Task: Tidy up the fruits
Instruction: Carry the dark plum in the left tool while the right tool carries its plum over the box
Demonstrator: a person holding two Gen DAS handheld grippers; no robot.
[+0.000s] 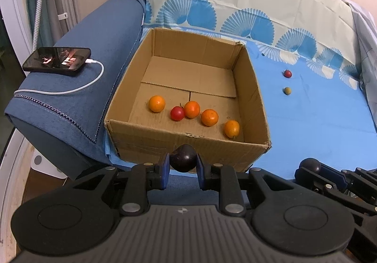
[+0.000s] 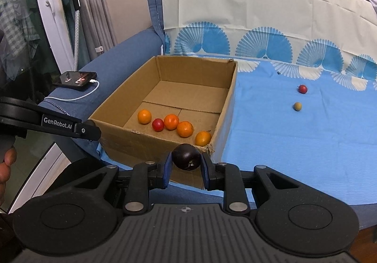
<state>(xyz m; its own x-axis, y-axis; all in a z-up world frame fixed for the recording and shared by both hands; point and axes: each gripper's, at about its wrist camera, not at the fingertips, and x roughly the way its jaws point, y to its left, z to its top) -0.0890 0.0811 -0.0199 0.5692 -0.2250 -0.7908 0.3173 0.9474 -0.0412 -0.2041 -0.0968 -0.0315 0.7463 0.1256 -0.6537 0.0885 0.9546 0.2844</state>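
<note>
Gripping dark plum (image 1: 182,158), left gripper (image 1: 182,164) is hovering at near wall of cardboard box (image 1: 188,145). Right gripper (image 2: 186,164) is clamping second dark plum (image 2: 186,157) at box's near right corner. Four oranges (image 1: 209,117) and red fruit (image 1: 177,113) are lying inside box, near side. Red fruit (image 2: 302,89) and green fruit (image 2: 297,106) are sitting on blue cloth (image 2: 294,145), far right.

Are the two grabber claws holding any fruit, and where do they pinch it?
Yes. The left gripper pinches a round dark purple plum by its sides, and the right gripper pinches another dark purple plum likewise.
</note>
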